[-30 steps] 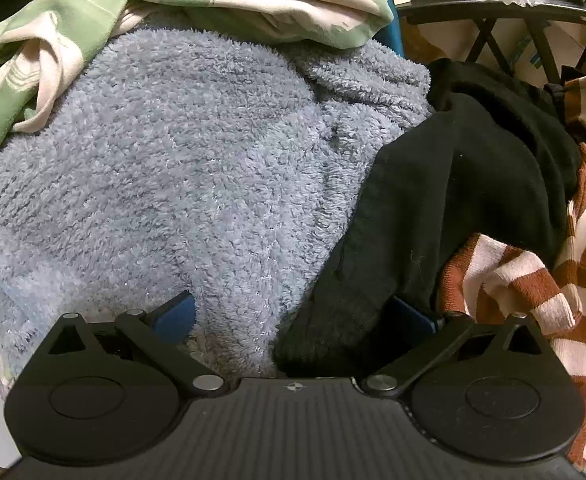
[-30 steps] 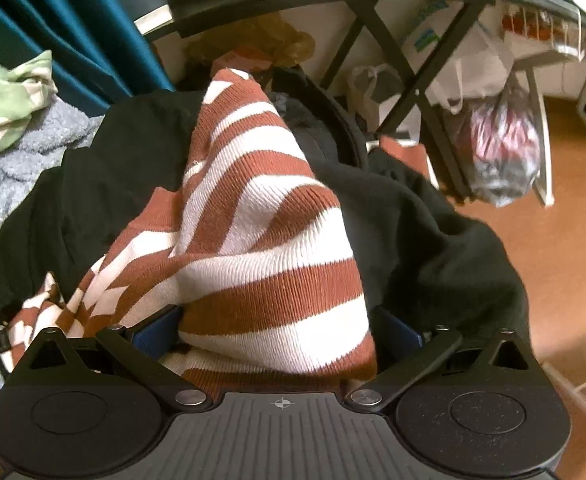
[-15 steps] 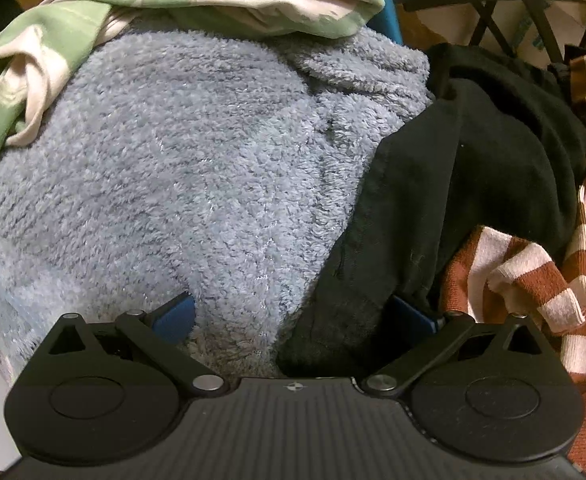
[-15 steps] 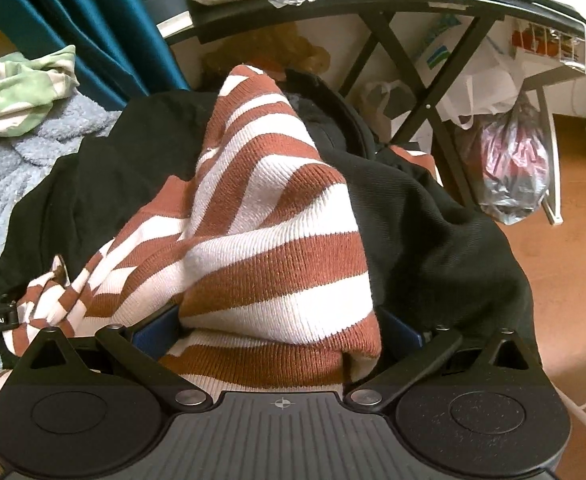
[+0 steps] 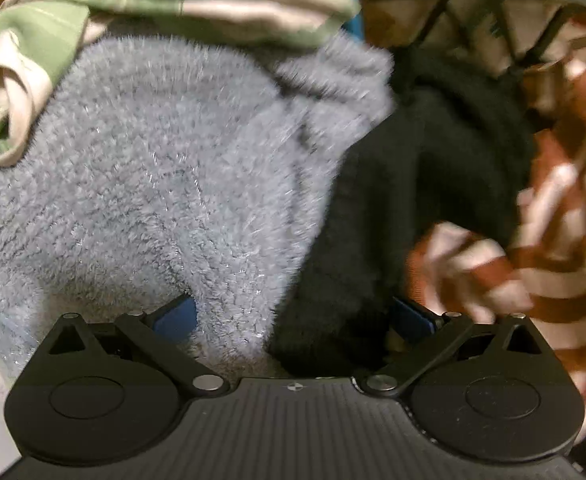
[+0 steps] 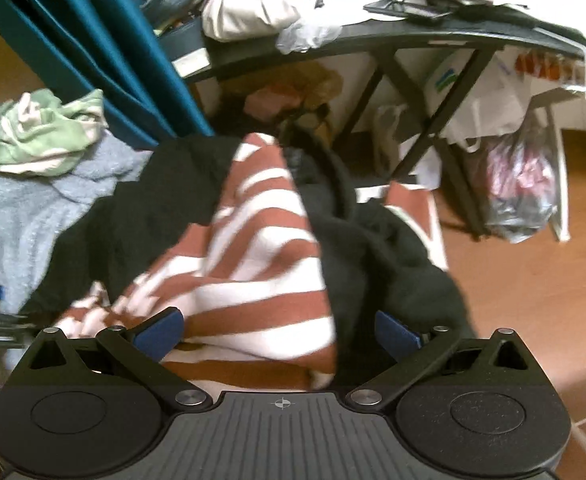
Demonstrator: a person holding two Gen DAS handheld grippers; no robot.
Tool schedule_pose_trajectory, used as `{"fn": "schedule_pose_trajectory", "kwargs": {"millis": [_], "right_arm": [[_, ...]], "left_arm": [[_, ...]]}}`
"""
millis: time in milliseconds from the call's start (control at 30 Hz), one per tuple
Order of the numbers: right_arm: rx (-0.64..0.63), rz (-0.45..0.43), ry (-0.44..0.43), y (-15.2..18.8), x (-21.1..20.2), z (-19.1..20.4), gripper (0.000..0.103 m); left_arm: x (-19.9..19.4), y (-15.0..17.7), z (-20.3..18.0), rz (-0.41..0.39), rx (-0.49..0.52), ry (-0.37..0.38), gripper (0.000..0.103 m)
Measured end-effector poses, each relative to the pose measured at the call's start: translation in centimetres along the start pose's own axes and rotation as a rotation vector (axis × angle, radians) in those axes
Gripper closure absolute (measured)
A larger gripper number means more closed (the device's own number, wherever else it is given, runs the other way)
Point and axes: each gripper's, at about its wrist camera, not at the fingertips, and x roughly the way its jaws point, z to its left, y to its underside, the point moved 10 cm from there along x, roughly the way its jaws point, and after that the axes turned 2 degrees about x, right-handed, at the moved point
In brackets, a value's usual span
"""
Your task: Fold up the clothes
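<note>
I take the black garment point(image 6: 377, 248) as my landmark, since it lies across the middle of the pile and everything else is heaped against it; my right gripper point(image 6: 279, 332) stands with its jaws wide apart and the striped sweater point(image 6: 261, 276) bunched between them, so whether they actually pinch it I cannot tell; I judge I am holding it there to draw it off the black garment and get one piece free for folding. The sweater runs up over the black garment in a raised ridge, which suits a pull from my end; a corner of it also shows on the far right side of the black cloth.

My left gripper point(image 5: 291, 316) is likewise spread wide, straddling the seam where the blue fleece point(image 5: 153, 184) meets the black garment's left edge; cloth fills the gap, yet a firm grip is not shown. A green and cream garment point(image 5: 181, 0) lies on the fleece, away from the black one. Behind the pile stands a dark table point(image 6: 373, 44); the blur leaves no label or writing readable.
</note>
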Motion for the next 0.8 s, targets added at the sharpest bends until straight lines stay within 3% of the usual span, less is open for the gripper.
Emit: {"fn": "schedule_pose_trajectory", "kwargs": {"millis": [167,267,467,600,667,700,733,800], "right_arm": [[0.039,0.029,0.046,0.7,-0.2,-2.5,0.001],[0.034,0.039,0.045,0.9,-0.2,-3.0,0.001],[0.005,0.04,0.044,0.1,-0.3,-2.7,0.001],[-0.017,0.035,0.046,0.0,-0.5,-2.9,0.001],[-0.016,0.037,0.044,0.1,-0.6,-3.1,0.001],[-0.01,0.036,0.044,0.1,-0.7,-3.3,0.001],[-0.004,0.036,0.045,0.1,-0.8,-3.4,0.001],[0.008,0.037,0.052,0.1,-1.0,-3.7,0.001]], "left_arm": [[-4.5,-1.2,-3.3,-0.083,0.039,0.219,0.001],[-5.3,-2.7,-8.5,-0.113,0.09,0.323,0.001],[-4.5,-1.8,-14.7,-0.056,0.208,0.391,0.002],[-2.9,-1.0,-16.7,0.004,0.226,0.403,0.023],[-2.4,-0.8,-17.3,0.014,0.255,0.399,0.028],[-2.4,-0.8,-17.4,0.014,0.261,0.404,0.037],[-2.6,-1.0,-17.4,0.015,0.248,0.419,0.061],[-3.2,-1.4,-16.6,0.019,0.202,0.428,0.087]]}}
